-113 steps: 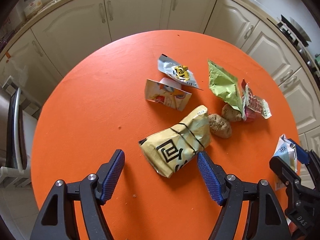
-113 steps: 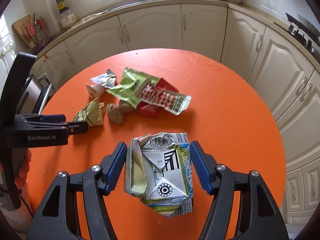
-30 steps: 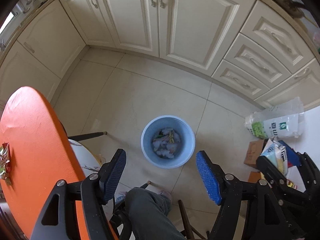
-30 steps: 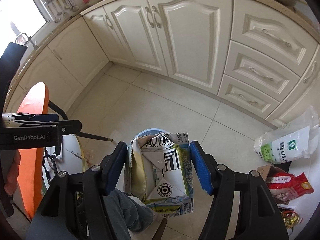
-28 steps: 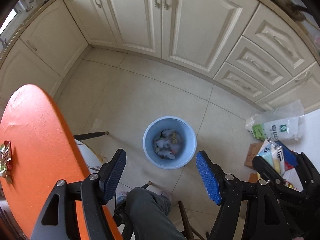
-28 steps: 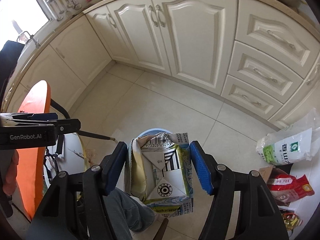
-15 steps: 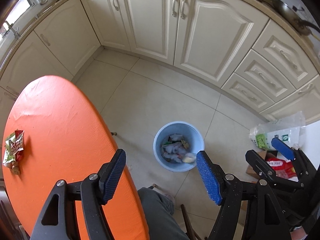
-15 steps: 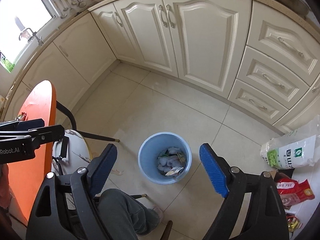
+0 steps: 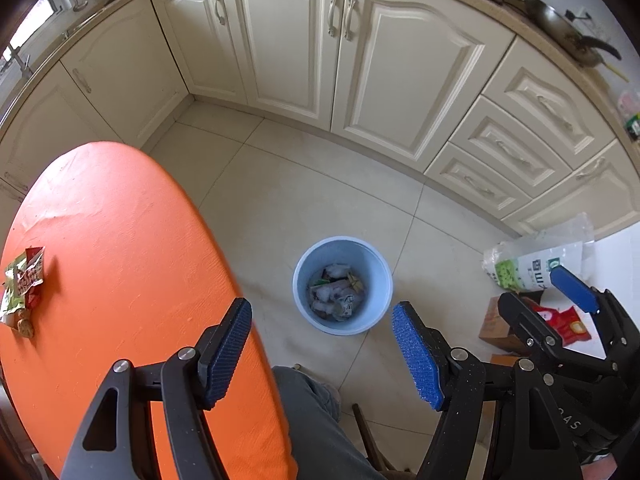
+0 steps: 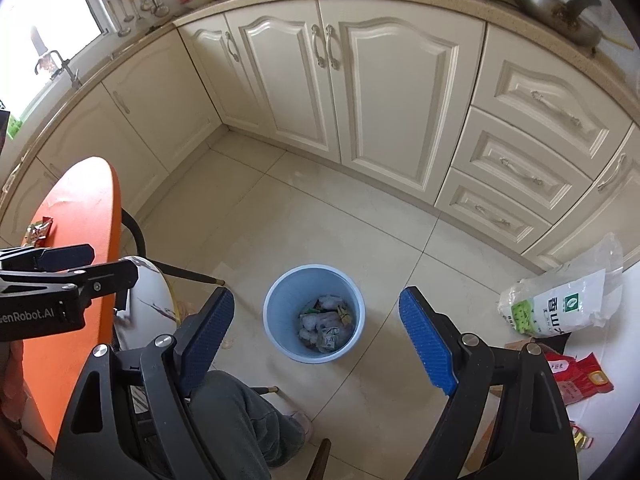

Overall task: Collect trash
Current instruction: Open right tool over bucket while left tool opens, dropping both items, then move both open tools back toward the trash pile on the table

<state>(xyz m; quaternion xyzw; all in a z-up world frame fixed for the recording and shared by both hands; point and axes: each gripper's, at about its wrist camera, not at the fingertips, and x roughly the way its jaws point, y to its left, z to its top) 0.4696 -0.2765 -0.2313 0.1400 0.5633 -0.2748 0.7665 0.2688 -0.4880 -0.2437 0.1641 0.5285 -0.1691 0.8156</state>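
Orange table (image 9: 120, 248) bears wrappers (image 9: 22, 280); tiled floor (image 9: 304, 196) bears blue bin (image 9: 378, 276)

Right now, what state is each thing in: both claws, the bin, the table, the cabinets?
Left claw: open, empty.
Right claw: open, empty, above the bin.
Blue bin: upright on the floor, uncovered, trash inside.
Orange table: wrappers lie at its far edge.
Cabinet doors: shut.
Drawers: shut.
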